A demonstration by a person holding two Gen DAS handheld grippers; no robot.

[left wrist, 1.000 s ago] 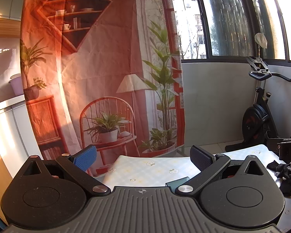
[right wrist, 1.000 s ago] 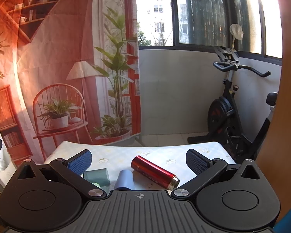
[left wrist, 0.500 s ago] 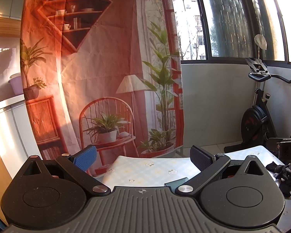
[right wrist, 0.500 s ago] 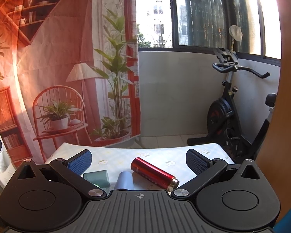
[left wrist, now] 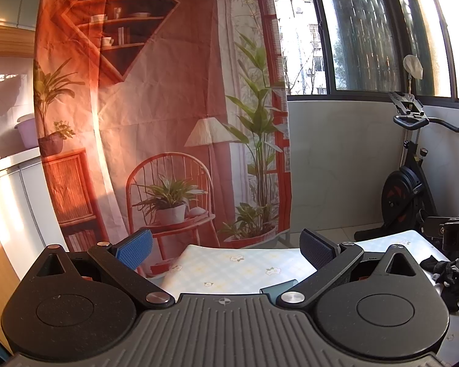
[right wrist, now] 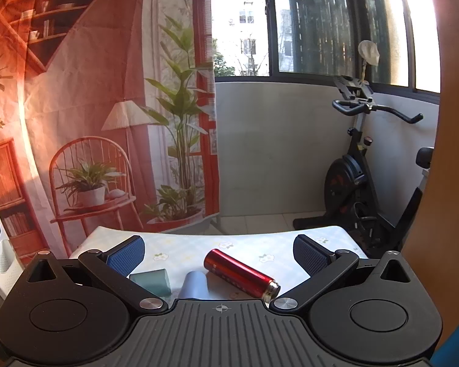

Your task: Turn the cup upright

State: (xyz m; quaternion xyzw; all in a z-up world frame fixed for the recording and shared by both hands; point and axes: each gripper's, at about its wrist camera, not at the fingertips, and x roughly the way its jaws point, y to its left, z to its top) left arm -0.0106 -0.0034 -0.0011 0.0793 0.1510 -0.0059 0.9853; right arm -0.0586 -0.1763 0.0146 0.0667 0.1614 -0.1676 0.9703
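Observation:
In the right wrist view a red metal cup [right wrist: 241,273] lies on its side on the flower-print tablecloth [right wrist: 251,241], its open end toward the lower right. A light blue cup [right wrist: 194,285] and a teal cup [right wrist: 152,281] lie on their sides to its left. My right gripper [right wrist: 218,252] is open and empty, held above and just behind these cups. My left gripper [left wrist: 226,246] is open and empty above the table's left part; only a corner of the teal cup [left wrist: 277,288] shows by its right finger.
A printed backdrop curtain [left wrist: 156,116] hangs behind the table. An exercise bike [right wrist: 364,165] stands at the right by the window wall. A black glove [left wrist: 446,278] lies on the table's right side in the left wrist view. A white cabinet [left wrist: 3,202] stands at left.
Both grippers have drifted very slightly; the cups have not moved and both pairs of jaws stay open.

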